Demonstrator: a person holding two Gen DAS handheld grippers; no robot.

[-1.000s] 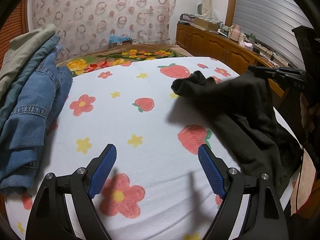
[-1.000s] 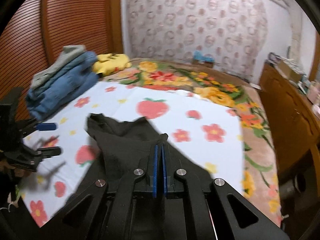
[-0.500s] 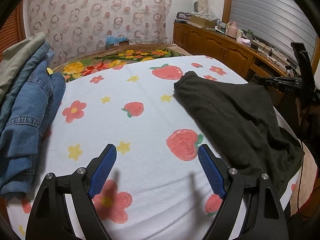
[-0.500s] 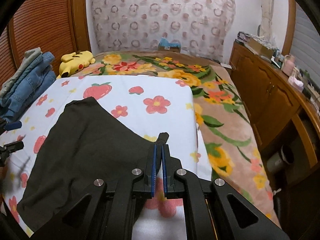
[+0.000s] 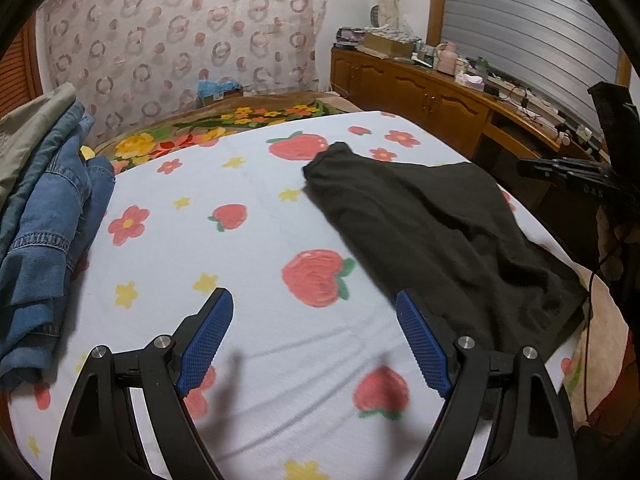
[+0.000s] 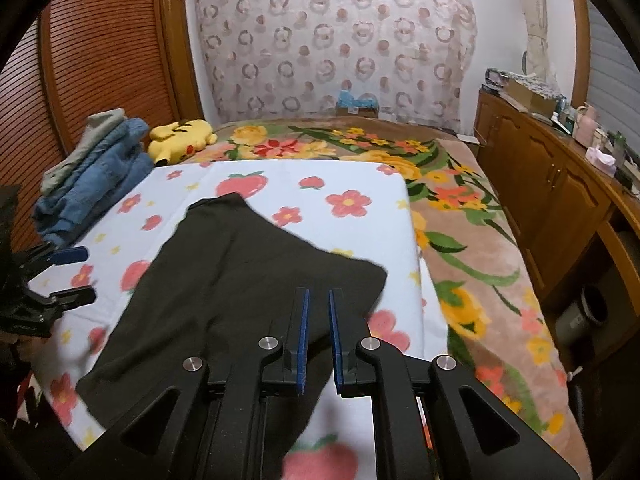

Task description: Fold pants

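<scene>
1. Black pants (image 6: 240, 280) lay spread on the strawberry sheet (image 5: 248, 184), not yet folded.
2. R gripper (image 6: 318, 320) was opening, nothing pinched; L gripper (image 5: 314, 336) gaped, empty.
3. Next, I reckoned: grab an edge w/ both.

We are reading only 1 marking in these views: faint pale letters on the side of the right gripper (image 5: 560, 169), where it is showing at the right edge of the left wrist view. They are looking like "GAS", though the first letter is blurred and we cannot be sure of it. We are finding nothing else legible: the boxes and bottles on the wooden sideboard (image 5: 420, 92) are too small and blurred for any label to be made out, and the blue packet (image 6: 357, 102) against the curtain is showing no readable print in either view.
</scene>
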